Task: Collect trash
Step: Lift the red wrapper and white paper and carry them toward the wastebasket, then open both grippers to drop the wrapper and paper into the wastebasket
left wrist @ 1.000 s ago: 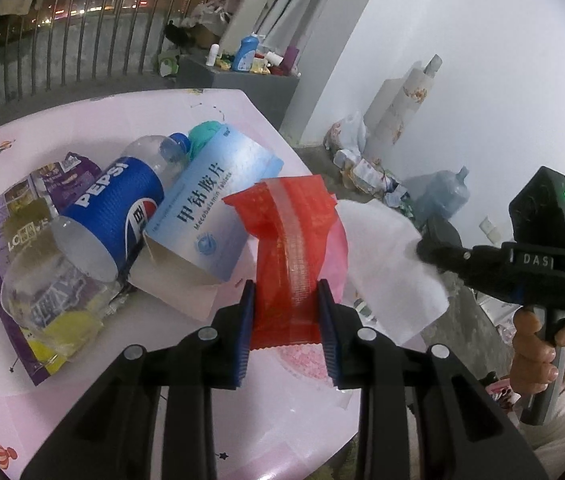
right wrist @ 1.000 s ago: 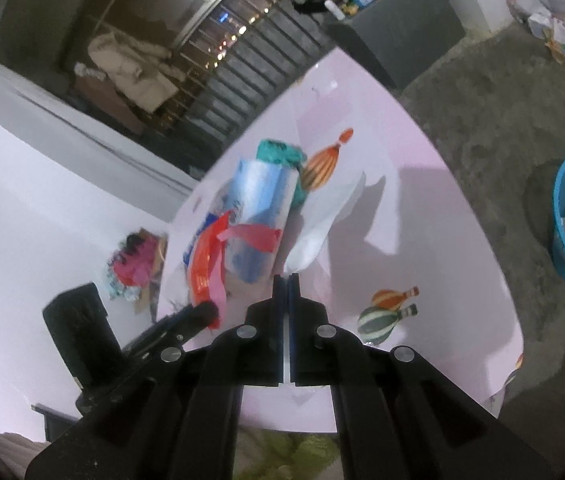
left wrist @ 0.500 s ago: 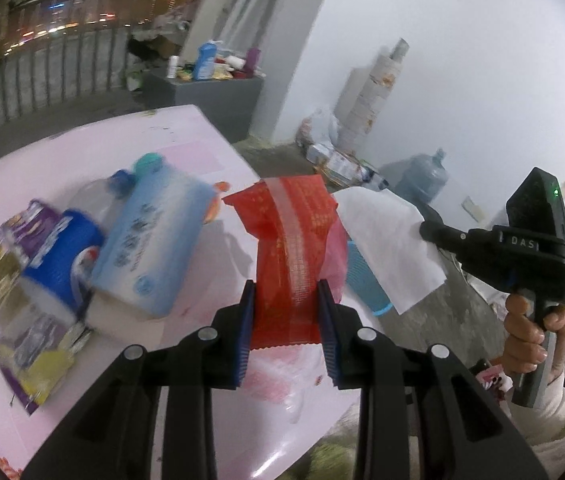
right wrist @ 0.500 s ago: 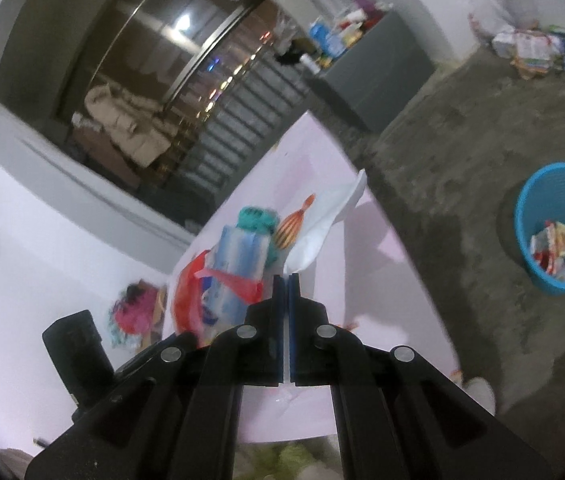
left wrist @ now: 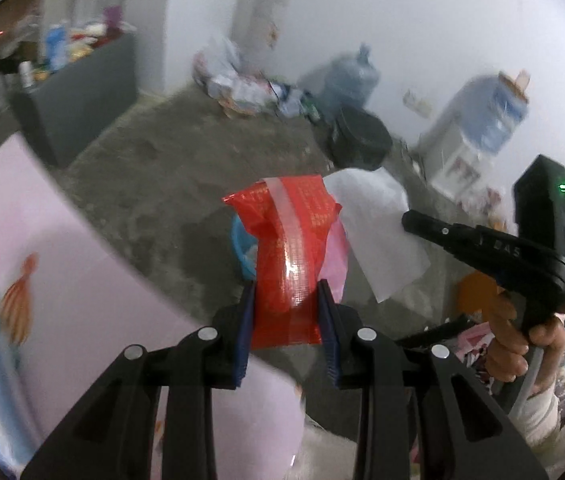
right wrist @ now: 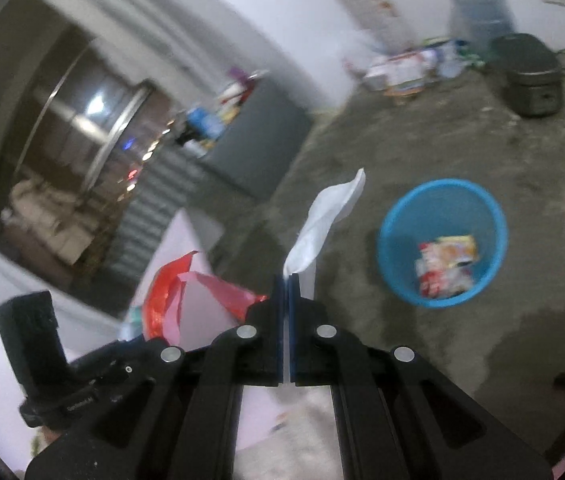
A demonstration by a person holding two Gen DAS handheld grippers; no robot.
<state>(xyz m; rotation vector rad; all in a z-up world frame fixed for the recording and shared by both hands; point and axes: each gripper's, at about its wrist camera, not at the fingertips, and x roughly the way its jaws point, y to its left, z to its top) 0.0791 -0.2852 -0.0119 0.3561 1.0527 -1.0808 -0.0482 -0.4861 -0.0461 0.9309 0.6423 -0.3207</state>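
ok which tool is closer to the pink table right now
Left. The left tool, clamping the red wrapper, is over the edge of the pink table; the right tool, pinching the white tissue, is out beyond it over the floor.

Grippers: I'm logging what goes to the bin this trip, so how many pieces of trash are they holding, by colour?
Red: 1, the wrapper in the left gripper
White: 1, the tissue in the right gripper
Total: 2
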